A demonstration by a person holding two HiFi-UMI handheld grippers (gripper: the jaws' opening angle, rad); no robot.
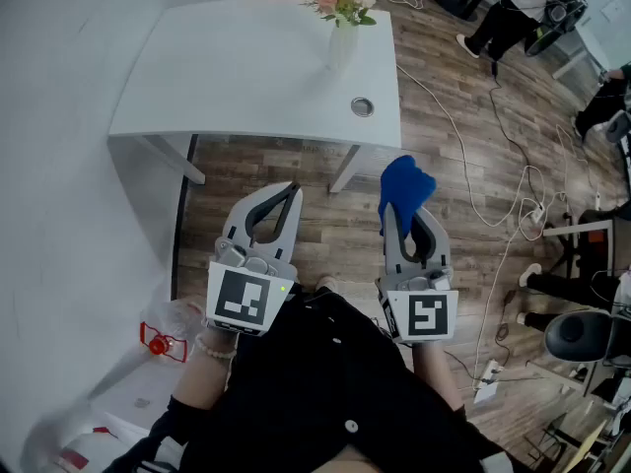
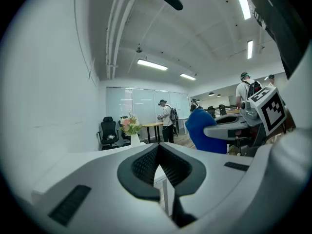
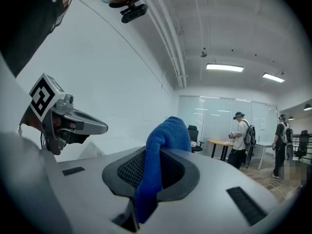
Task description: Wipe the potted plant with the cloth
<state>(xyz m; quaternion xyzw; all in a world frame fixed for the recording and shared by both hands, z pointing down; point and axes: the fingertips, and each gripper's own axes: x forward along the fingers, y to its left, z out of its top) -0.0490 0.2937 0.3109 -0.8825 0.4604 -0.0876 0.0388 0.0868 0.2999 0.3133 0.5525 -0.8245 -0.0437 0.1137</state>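
Holding cloth (image 1: 405,187) pinched in right gripper (image 1: 393,223) | left gripper (image 1: 293,191) closed, empty | potted plant (image 1: 342,8) at table's (image 1: 227,77) far edge, well apart from both | risk: a hard sideways wipe tips the slim pot; a thin pinch lets the cloth slip

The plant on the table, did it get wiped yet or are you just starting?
Just starting. Done: the blue cloth is picked up, clamped in the right gripper. In hand: both grippers hang over the floor, short of the white table; the left gripper is shut and empty. Left: reach the potted plant at the table's far edge and wipe it; the cloth is not touching it yet.
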